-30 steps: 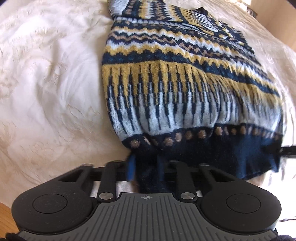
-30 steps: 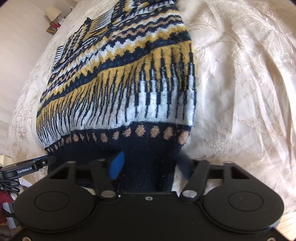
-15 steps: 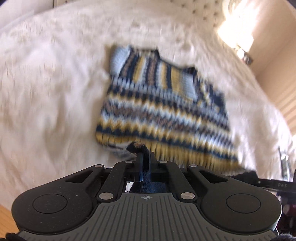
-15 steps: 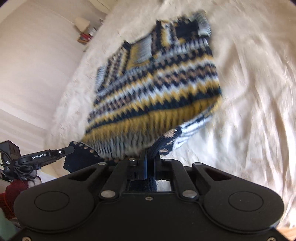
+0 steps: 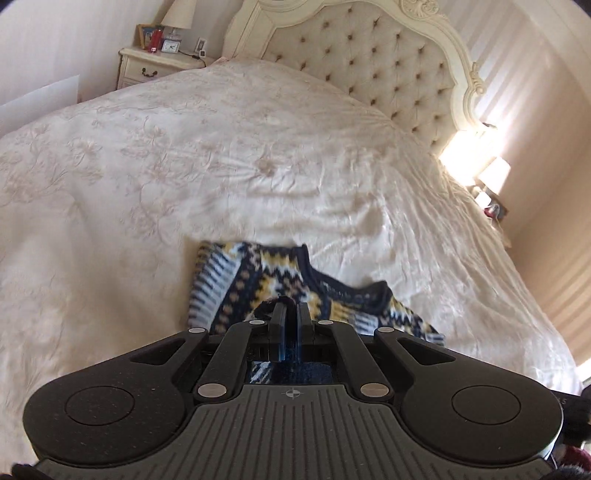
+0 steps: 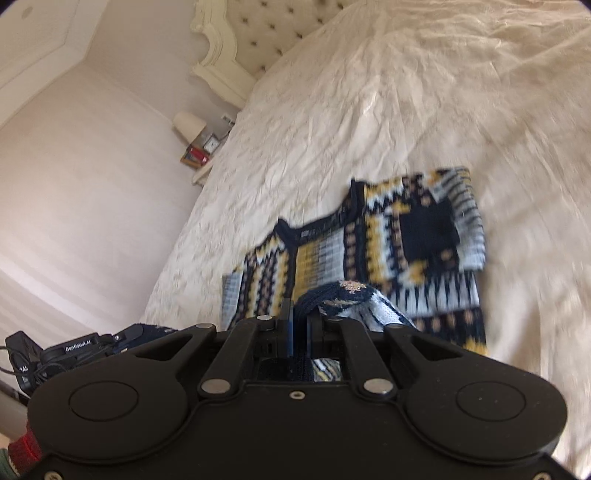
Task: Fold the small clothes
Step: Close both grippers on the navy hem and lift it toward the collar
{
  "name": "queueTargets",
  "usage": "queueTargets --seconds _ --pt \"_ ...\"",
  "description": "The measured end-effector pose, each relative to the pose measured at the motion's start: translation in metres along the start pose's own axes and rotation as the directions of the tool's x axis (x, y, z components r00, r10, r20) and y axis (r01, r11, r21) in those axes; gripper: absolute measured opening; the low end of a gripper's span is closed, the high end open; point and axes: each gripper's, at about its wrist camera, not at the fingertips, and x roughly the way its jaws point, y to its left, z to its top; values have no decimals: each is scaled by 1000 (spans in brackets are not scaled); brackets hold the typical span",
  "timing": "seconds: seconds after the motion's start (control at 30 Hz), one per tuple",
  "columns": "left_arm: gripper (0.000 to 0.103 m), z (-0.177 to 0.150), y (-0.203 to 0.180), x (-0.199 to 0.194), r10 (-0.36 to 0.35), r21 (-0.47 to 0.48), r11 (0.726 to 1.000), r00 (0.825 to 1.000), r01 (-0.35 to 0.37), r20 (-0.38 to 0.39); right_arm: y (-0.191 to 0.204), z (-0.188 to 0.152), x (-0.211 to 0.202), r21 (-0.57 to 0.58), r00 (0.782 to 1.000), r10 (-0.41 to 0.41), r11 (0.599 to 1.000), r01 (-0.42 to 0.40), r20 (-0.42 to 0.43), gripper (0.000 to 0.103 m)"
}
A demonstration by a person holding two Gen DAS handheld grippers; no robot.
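Left wrist view: left gripper (image 5: 290, 314) clamped on the sweater (image 5: 280, 280) hem, lifted over the bed (image 5: 184, 147). Right gripper (image 6: 299, 321) pinches the hem too. First fold looks midway; hem not yet laid down.

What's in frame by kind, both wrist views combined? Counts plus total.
Sweaters: 1
Beds: 1
Headboards: 1
Nightstands: 1
Lamps: 2
Grippers: 2, left gripper, right gripper, jaws of both shut on the sweater's hem
Total: 8
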Motion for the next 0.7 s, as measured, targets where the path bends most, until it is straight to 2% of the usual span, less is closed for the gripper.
queueTargets --seconds 0.27,0.43,0.7 --pt "5 29 8 56 -5 12 1000 998 5 -56 -14 30 47 92 996 -85 992 82 35 13" --pt "5 33 16 95 24 12 1000 993 -23 -118 -27 39 76 157 985 -172 973 170 -1 15" --pt "5 40 30 135 62 -4 998 983 -64 -174 -44 59 111 192 975 -217 956 221 -42 16"
